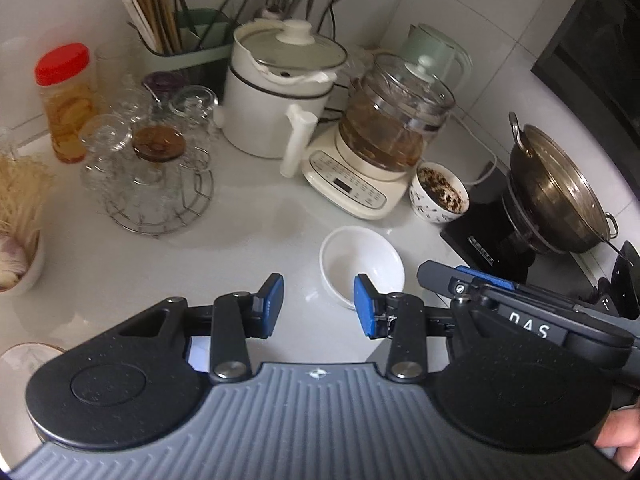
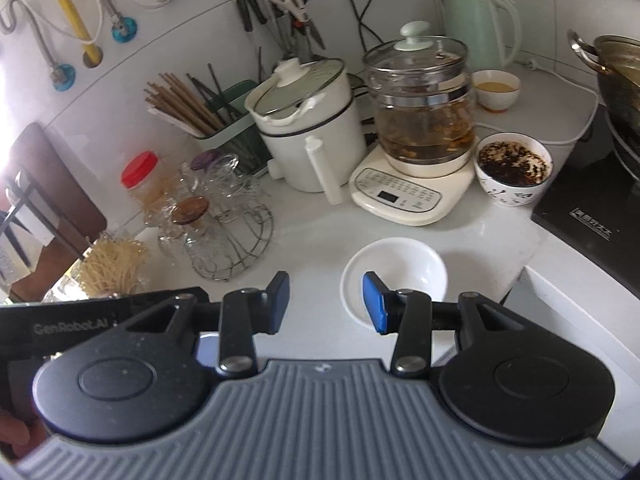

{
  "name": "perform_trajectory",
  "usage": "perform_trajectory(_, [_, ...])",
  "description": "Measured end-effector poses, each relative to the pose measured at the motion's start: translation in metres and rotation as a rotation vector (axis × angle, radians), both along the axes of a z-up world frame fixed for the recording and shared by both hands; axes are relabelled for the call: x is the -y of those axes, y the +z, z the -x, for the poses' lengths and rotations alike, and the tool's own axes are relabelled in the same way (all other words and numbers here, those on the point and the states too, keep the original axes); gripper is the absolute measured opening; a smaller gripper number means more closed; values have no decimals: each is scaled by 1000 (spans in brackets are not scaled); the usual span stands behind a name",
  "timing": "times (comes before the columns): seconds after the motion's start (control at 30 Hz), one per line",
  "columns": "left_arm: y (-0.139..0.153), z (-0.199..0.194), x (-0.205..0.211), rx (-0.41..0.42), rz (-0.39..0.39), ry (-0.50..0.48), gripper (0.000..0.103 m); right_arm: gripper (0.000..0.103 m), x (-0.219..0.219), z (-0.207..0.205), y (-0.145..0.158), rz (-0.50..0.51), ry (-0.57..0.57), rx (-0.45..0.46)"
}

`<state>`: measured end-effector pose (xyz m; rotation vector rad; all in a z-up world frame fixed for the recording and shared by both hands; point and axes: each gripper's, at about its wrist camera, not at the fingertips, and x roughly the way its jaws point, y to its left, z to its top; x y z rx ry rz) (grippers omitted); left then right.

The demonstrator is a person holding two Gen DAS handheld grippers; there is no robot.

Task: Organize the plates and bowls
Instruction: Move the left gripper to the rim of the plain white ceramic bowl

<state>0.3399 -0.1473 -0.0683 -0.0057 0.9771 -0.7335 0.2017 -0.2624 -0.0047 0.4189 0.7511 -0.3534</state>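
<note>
I see white bowl (image 1: 362, 264) (image 2: 394, 276) on counter (image 1: 248, 232), just before kettle base (image 1: 352, 184). Left gripper (image 1: 319, 306), right gripper (image 2: 326, 302): both partly open, empty, beside bowl.

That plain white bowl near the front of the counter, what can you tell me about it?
The white bowl is round, smooth and glossy, probably ceramic, with no pattern. It stands upright on the pale counter and looks empty, apart from a faint shadow or a little residue at the bottom. It sits alone, in front of the cream kettle base and the patterned bowl, touching neither. The right gripper hovers just before it, one blue pad overlapping its near rim in view; whether it touches is unclear.
</note>
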Motion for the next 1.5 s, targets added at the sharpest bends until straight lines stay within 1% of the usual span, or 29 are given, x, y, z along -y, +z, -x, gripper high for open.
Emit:
perform_trajectory(0.3, [-18,-13,27,-34,-16,0,44,44,31,6,-13,-16,-66,-13])
perform_trajectory(0.53, [-53,-35,50,-113,-32,-4,44,44,69,0,-39,-22,-139,-31])
perform_trajectory(0.6, [-62,-39,58,-95,-46,-12,45,44,82,-1,-49,-39,-164,-41])
perform_trajectory(0.67, [-70,-42,67,-69,-63,-22,51,44,93,-4,-58,-41,-167,-56])
perform_trajectory(0.7, [-74,-44,71,-65,-66,-28,52,44,99,-5,-62,-43,-174,-58])
perform_trajectory(0.83, [-96,-58,82,-110,-85,-26,53,44,118,-13,-81,-98,-187,-79])
perform_trajectory(0.9, [-105,-63,86,-138,-74,-29,53,44,122,-16,-88,-113,-179,-82])
perform_trajectory(1.03, [-120,-72,94,-185,-66,-35,53,44,129,-22,-105,-179,-177,-96])
perform_trajectory(1.1, [-124,-75,97,-200,-49,-45,53,43,130,-25,-112,-210,-170,-102])
perform_trajectory(1.2, [-131,-78,100,-219,-44,-48,51,43,127,-29,-121,-231,-156,-117])
perform_trajectory(1.23, [-133,-80,100,-235,-27,-38,51,42,126,-31,-124,-237,-151,-122])
perform_trajectory(1.3, [-137,-84,99,-280,22,-19,51,36,126,-34,-130,-255,-148,-133])
perform_trajectory(1.4, [-142,-88,103,-279,18,-5,47,34,127,-36,-136,-269,-156,-137])
perform_trajectory(1.5, [-148,-91,108,-298,8,6,42,30,128,-37,-140,-288,-154,-141])
